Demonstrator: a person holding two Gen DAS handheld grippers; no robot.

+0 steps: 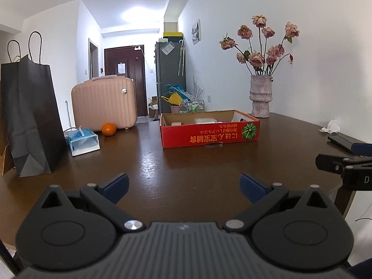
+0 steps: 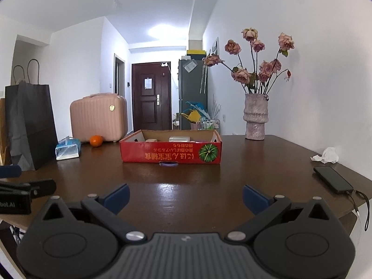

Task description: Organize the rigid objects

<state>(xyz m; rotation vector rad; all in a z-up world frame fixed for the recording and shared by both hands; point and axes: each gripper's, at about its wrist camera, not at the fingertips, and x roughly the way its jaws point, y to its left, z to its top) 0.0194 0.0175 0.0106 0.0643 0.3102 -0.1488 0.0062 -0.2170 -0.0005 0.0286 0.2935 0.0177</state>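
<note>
Left wrist view shows the left gripper (image 1: 184,187) held low over the near part of the dark wooden table (image 1: 186,162), its two blue-padded fingers (image 1: 116,187) spread wide with nothing between them. Straight ahead of it and well apart, near the far side of the table, stands the red cardboard box (image 1: 209,133) with a green pumpkin picture and yellow print on its front wall; a few small pale boxes lie inside, but I cannot tell what they are. To the left of the box lie an orange (image 1: 108,129) and a blue tissue pack (image 1: 83,139), with a pink suitcase (image 1: 104,101) just behind the orange and a black paper bag (image 1: 30,116) at the far left. To the right of the box stands a vase with dried roses (image 1: 260,97). In the right wrist view the right gripper (image 2: 186,196) is also wide open and holds nothing, and the same box (image 2: 171,151) is ahead of it, slightly to the left. A black phone (image 2: 332,179) and a crumpled white tissue (image 2: 326,155) lie near the right edge of the table.
</note>
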